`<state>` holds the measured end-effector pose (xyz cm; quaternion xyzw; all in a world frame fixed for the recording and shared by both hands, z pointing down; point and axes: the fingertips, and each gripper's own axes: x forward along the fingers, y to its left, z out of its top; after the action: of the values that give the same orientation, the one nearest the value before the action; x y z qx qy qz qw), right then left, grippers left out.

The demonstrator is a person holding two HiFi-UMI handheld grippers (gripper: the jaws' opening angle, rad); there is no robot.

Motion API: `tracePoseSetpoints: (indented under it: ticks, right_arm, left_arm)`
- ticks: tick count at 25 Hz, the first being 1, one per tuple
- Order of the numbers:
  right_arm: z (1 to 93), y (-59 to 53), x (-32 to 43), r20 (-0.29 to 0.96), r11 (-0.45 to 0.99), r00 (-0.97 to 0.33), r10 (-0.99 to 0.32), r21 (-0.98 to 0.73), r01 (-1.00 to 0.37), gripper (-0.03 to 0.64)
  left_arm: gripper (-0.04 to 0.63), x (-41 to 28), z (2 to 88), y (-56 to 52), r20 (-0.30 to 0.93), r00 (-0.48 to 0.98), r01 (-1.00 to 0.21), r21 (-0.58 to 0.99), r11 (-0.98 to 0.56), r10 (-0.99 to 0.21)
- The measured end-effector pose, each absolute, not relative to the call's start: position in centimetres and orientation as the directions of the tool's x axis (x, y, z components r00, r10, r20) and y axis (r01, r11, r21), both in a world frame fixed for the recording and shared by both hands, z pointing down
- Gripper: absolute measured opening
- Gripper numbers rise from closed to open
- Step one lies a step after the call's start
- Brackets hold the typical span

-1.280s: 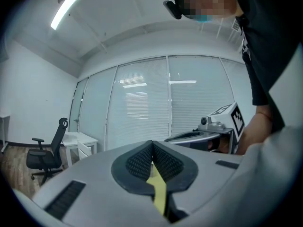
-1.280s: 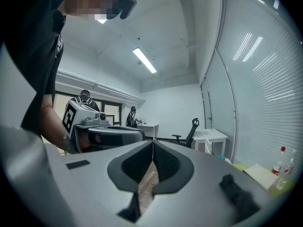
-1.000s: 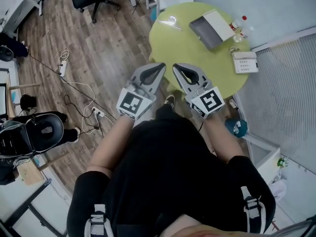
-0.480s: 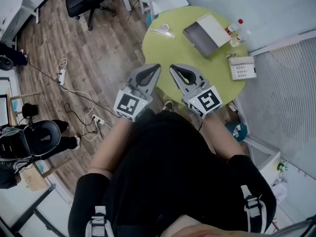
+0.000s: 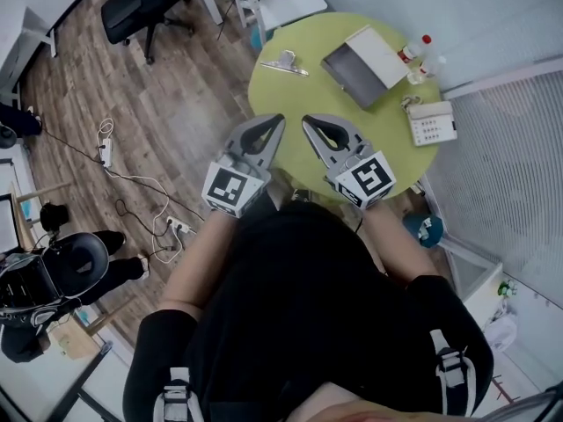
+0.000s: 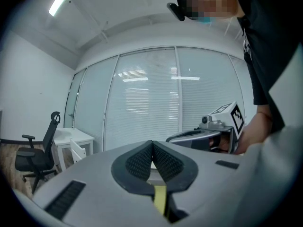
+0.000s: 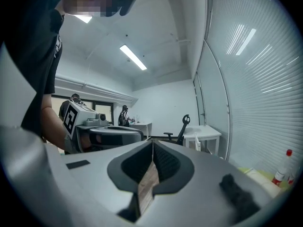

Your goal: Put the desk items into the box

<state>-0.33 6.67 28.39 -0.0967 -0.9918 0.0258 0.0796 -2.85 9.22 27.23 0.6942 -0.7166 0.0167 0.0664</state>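
On the round yellow-green table (image 5: 308, 90), near its far side, lies the box (image 5: 354, 70) — flat, gray, with square corners and a white lid (image 5: 380, 42) along one edge. Left of it, well apart, sits a small shiny metal clip (image 5: 283, 62). Right of the box stand two little see-through bottles (image 5: 415, 58), one with a red cap. Nearer the table's edge lies a white phone (image 5: 432, 122) with rows of buttons. All of these lie on the table top, outside the box.

The left tongs (image 5: 278, 121) and the right tongs (image 5: 308, 121) are side by side, with their tips over the near edge of the table, pointing toward the box. They are smooth gray plastic, and each carries a white cube (image 5: 230, 185) with a black square mark.

In the left gripper view the two bumpy black pads (image 6: 139, 162) meet at the tip — shut tight, with nothing held. The right tongs look the same in the right gripper view: its dark pads (image 7: 165, 161) are pressed together and hold nothing.

Under the table is a brown wood-plank floor (image 5: 176, 104), with a black wheeled chair (image 5: 141, 7) and thin white cables (image 5: 132, 178).
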Motion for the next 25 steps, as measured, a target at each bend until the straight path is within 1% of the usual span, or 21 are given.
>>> tracePoseSetpoints:
  ticks: [11, 16, 25]
  right_arm:
    - [30.9, 1.5, -8.5, 0.208, 0.998, -0.978, -0.010, -0.057, -0.022, 0.017]
    - [32.0, -0.1, -12.7, 0.241, 0.991, -0.966, -0.095, -0.074, -0.116, 0.017]
    - [33.6, -1.5, -17.7, 0.305, 0.964, -0.925, -0.229, -0.061, -0.259, 0.018]
  left_arm:
    - [0.009, -11.8, 29.6, 4.5, 0.127, 0.165, -0.982, 0.115, -0.151, -0.978]
    - [0.009, -16.2, 30.8, 2.4, 0.135, 0.250, -0.964, 0.128, -0.234, -0.959]
    - [0.009, -21.6, 32.4, 0.5, 0.158, 0.373, -0.927, 0.114, -0.358, -0.914]
